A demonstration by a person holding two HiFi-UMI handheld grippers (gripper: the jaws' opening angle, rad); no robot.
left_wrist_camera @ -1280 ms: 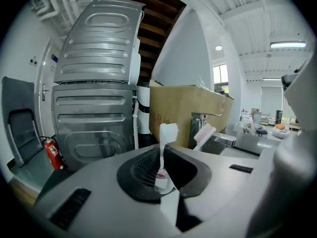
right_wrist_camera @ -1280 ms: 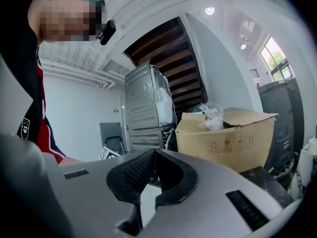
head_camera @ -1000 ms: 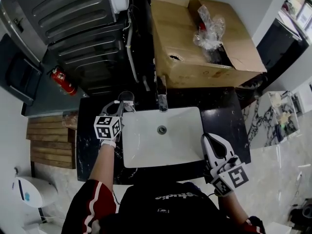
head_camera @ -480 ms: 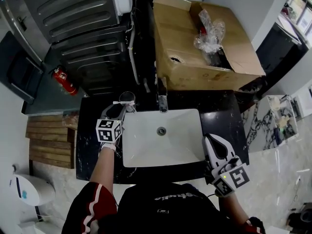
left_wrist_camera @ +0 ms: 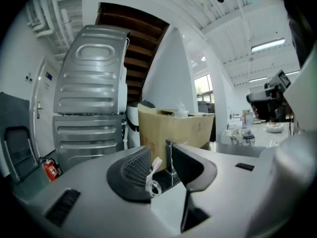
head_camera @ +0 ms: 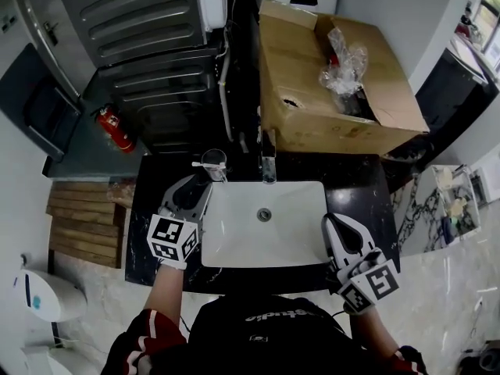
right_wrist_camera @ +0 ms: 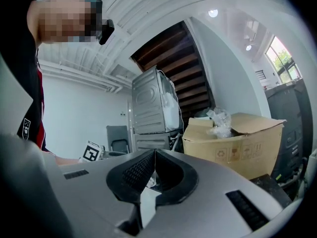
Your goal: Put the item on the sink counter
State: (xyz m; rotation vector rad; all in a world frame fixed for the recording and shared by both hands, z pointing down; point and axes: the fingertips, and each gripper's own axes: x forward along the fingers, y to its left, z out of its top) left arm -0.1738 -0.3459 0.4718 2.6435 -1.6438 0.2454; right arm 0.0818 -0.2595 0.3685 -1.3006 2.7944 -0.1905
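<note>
A small clear cup with a white stick across its top stands on the black sink counter, at the basin's far left corner. My left gripper is just short of it, open, and not touching it. In the left gripper view the cup shows ahead through the gap between the open jaws of that gripper. My right gripper hovers over the counter to the right of the basin, shut with nothing in it. The right gripper view has the jaws of the right gripper meeting at the tips.
The white basin sits in the counter's middle, with a faucet at its far rim. Behind stand an open cardboard box holding plastic wrap, and a grey ribbed appliance. A red fire extinguisher lies at the left.
My left gripper has let go of the cup and drawn back toward me. The cup stays on the counter. The right gripper has hardly moved.
</note>
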